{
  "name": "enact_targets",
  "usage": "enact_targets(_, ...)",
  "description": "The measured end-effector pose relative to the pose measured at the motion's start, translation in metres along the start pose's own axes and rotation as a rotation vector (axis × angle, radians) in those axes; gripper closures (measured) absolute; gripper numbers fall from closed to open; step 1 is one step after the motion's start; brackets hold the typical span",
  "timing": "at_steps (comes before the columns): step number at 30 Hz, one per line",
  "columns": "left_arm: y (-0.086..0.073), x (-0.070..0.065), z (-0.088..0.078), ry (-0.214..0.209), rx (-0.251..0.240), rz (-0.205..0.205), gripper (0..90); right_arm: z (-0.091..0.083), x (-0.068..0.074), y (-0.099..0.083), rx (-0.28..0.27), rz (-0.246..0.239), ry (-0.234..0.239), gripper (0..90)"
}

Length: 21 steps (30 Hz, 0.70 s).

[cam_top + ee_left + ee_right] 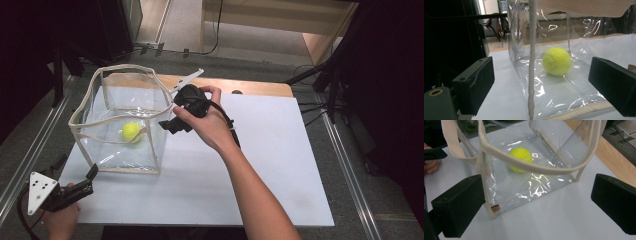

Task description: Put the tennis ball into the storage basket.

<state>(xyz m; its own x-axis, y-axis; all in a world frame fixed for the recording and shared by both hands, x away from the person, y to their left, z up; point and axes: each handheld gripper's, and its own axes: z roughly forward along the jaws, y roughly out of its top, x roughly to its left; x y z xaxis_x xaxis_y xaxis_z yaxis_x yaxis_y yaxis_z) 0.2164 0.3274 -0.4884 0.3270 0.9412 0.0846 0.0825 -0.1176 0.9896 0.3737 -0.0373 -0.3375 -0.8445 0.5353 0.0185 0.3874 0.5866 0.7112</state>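
Observation:
A clear plastic bag with beige trim stands open on the white sheet. A yellow tennis ball lies on its floor. My right gripper hovers at the bag's right side near the rim, open and holding nothing. Its own view looks down on the bag's rim and the ball, with the right gripper above the near wall. My left gripper is low at the bag's front-left corner. In its view the open left gripper straddles the corner seam, with the ball behind the plastic.
A pale strip pokes out past the bag's far right corner. The wooden table edge shows behind the sheet. Metal rails run along both sides, and dark stands are at the right. The sheet's right half is bare.

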Motion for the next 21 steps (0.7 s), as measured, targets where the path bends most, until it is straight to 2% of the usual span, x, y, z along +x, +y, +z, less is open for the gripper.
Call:
enact_targets(1, 0.000, 0.000, 0.000, 0.000, 0.000, 0.000, 6.9, 0.001, 0.001, -0.003, -0.001, 0.010, 0.003, 0.0)
enact_targets(21, 0.000, 0.001, 0.000, -0.001, 0.002, -0.001, 6.9, 0.016, 0.018, -0.045, -0.014, 0.011, 0.007, 0.0)
